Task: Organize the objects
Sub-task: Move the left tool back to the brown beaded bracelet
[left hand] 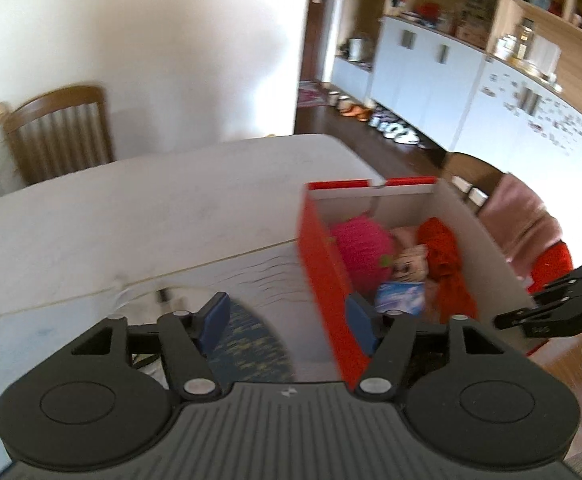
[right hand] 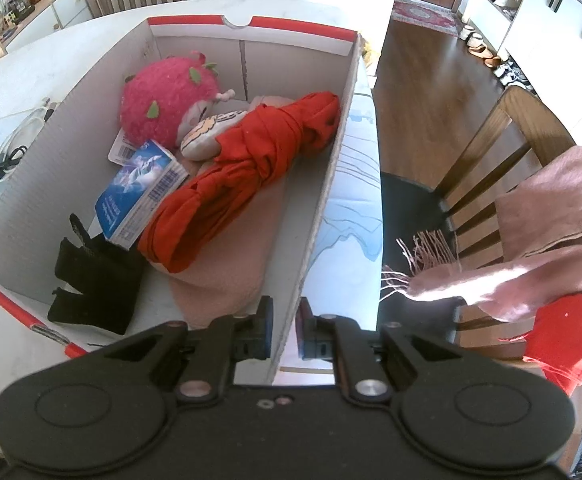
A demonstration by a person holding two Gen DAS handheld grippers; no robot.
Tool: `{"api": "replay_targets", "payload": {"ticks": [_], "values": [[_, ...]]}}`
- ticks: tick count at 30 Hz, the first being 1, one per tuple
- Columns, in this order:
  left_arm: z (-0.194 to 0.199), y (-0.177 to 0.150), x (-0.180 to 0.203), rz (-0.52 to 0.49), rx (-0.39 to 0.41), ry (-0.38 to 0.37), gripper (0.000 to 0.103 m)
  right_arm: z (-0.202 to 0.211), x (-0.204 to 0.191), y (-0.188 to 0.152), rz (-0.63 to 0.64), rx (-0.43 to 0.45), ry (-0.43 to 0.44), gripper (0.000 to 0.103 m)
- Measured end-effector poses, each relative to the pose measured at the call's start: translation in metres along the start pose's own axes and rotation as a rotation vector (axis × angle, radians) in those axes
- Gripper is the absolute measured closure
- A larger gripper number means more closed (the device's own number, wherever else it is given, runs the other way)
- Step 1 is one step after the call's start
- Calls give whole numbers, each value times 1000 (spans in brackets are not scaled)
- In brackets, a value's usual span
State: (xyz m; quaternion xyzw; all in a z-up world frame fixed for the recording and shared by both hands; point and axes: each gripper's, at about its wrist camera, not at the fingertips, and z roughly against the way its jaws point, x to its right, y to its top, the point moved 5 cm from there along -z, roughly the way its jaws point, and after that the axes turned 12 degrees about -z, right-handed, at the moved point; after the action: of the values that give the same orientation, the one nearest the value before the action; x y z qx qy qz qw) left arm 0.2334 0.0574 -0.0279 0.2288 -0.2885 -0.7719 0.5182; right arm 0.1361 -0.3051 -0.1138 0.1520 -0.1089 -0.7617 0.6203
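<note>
An open cardboard box (right hand: 251, 54), red outside and white inside, stands on the white table (left hand: 131, 208). In it lie a pink dragon-fruit plush (right hand: 167, 96), a small plush face (right hand: 207, 132), a twisted red cloth (right hand: 243, 168), a blue packet (right hand: 139, 196), a black pouch (right hand: 95, 280) and a pink cloth (right hand: 235, 264). My right gripper (right hand: 285, 332) is shut on the box's right-hand wall near its front corner, one pad inside and one outside. My left gripper (left hand: 287, 320) hangs open beside the box's red side (left hand: 319, 272), with nothing pressed between its pads.
A wooden chair (right hand: 491, 152) to the right of the table carries a pink fringed scarf (right hand: 551, 240) and a red cloth (right hand: 567, 336). Cables (right hand: 11, 148) lie on the table left of the box. Another chair (left hand: 59, 128) stands at the far side. White cabinets (left hand: 431, 80) line the wall.
</note>
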Motion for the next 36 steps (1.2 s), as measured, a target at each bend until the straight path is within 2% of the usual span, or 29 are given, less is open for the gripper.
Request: {"api": "replay_targets", "payload": {"ticks": [7,11,13,16,19,25,31,36], "values": [[13,-38,-42,71,-40,80,25,-1,-2,1,3,-3,-10,90],[10,-64,-57,119,-74,103,16,-2,-3,1,3,-4,-15,89],[6,-78,-62,136,-96,107,15,-2,-4,0,5,-5,-19,89],[-3,-97,-67,143,-135,128,5,-2,-4,0,4,-6,-24,89],[-15,-114,-70,170,-170,130,4,-2,-5,0,6,-6,-31,88],[-28,-146,-85,202,-232,188,4,-3,-6,-2,7,-9,-40,88],[-39,-173,-100,261,-261,210,4,-5,-8,-3,12,-14,-51,88],[-43,-187,-101,252,-279,222,4,-6,-8,-3,10,-13,-55,89]]}}
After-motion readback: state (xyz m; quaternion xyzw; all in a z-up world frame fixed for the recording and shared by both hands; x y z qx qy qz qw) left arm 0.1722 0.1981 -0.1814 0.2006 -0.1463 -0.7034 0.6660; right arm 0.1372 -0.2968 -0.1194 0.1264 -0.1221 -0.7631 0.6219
